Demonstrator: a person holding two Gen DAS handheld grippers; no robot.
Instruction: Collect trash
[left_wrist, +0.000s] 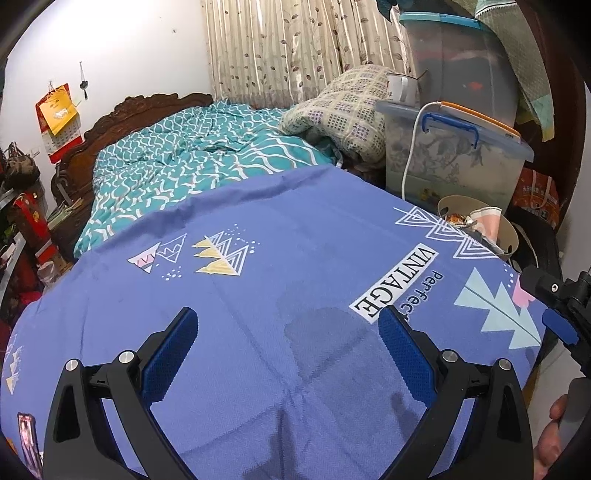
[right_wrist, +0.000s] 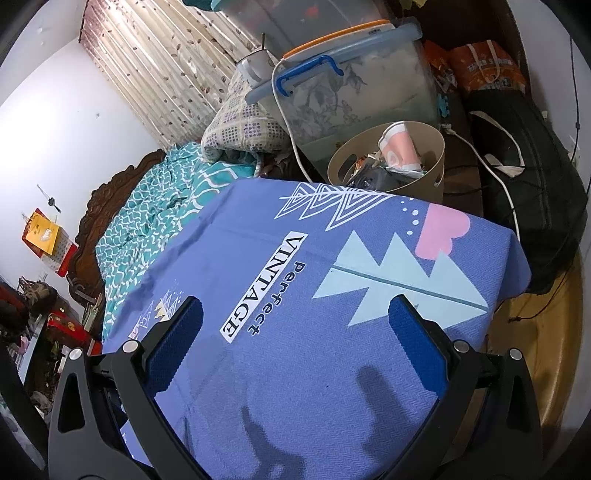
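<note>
A beige round trash bin (right_wrist: 424, 177) stands just past the far right edge of the blue patterned tablecloth (right_wrist: 295, 295). It holds a pink paper cup (right_wrist: 399, 147) and other scraps. The bin also shows in the left wrist view (left_wrist: 509, 229) behind the cloth's far right corner. My left gripper (left_wrist: 288, 325) is open and empty above the cloth (left_wrist: 258, 277). My right gripper (right_wrist: 295, 314) is open and empty above the cloth, short of the bin. The right gripper's side shows in the left wrist view (left_wrist: 557, 314).
A clear storage box with a blue handle (right_wrist: 347, 88) stands behind the bin, with a white cable (right_wrist: 288, 118) hanging over it. A bed with a teal cover (left_wrist: 192, 162) lies beyond the cloth. A black bag (right_wrist: 528, 192) sits on the floor to the right.
</note>
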